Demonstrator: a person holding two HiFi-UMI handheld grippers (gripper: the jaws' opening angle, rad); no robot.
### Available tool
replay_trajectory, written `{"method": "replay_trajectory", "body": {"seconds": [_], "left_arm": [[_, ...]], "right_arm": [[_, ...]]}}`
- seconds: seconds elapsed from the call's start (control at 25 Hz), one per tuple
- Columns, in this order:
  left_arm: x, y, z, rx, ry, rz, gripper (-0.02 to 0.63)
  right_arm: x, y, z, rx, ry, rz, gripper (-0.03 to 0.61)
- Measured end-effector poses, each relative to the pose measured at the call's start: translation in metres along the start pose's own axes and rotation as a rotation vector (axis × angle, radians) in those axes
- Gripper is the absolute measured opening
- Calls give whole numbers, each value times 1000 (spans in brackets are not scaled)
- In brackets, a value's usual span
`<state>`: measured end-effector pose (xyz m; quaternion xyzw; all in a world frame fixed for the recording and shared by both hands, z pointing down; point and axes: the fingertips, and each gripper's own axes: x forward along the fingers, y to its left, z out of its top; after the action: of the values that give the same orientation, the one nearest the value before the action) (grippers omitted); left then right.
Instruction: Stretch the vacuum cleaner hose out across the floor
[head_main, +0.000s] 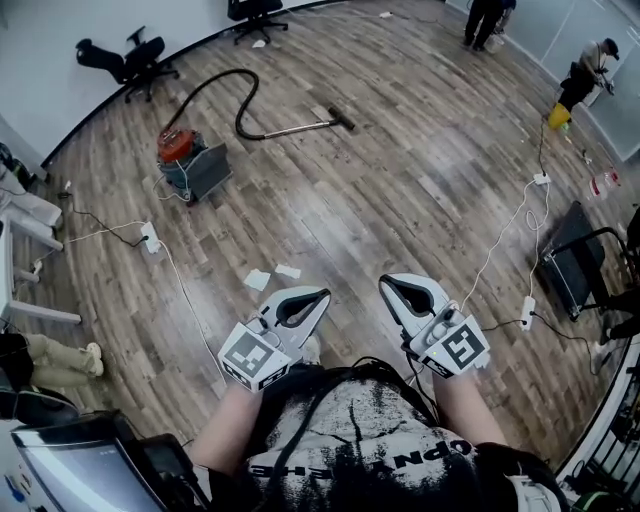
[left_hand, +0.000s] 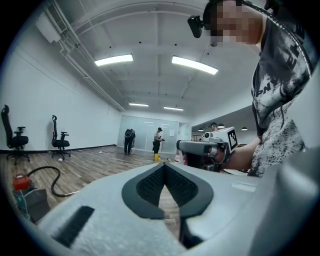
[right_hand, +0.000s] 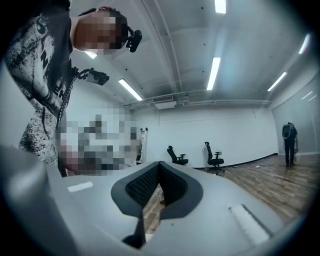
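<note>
Hose (head_main: 215, 90) seen lying in a loose curve on the wooden floor (head_main: 400, 180), well apart from both grippers and up and to the left of them in the head view. One end is joined to the red-topped vacuum (head_main: 185, 150); the other is carried on by a metal wand (head_main: 300, 128) to a nozzle (head_main: 341, 120). The hose is touched by neither gripper.

A broad stretch of boards is left between the grippers and the vacuum. It is crossed on the left by a white cable (head_main: 185, 290) run from a power strip (head_main: 150, 238), and two paper scraps (head_main: 258, 280) are seen just ahead of the left gripper (head_main: 322, 295). On the right, more cables (head_main: 500, 250) are laid beside a black frame (head_main: 575, 260). The floor is bounded on the left by a curved wall (head_main: 60, 60), where two chairs (head_main: 135, 60) are parked. Two people (head_main: 485, 20) are placed at the far end.

The left gripper and right gripper (head_main: 386, 286) are held side by side before the torso, roughly level, tips turned slightly toward each other. The jaws of both are closed together, with nothing gripped; only floor is glimpsed through the pads.
</note>
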<state>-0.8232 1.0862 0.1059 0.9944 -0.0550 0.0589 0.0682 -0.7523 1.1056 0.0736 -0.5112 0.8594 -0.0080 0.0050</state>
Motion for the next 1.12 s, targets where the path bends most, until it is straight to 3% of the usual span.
{"method": "replay_trajectory", "body": {"seconds": [0.4, 0.6, 0.88, 1.12], "left_arm": [[11, 101, 2, -51, -7, -82, 2], [27, 125, 1, -65, 9, -132, 2], [81, 148, -2, -44, 40, -197, 2], [146, 179, 4, -16, 69, -174, 2]], "right_arm": [[85, -48, -5, -27, 20, -76, 5], [92, -73, -9, -46, 45, -133, 5], [85, -129, -24, -46, 85, -217, 5], [94, -204, -28, -74, 82, -212, 5]]}}
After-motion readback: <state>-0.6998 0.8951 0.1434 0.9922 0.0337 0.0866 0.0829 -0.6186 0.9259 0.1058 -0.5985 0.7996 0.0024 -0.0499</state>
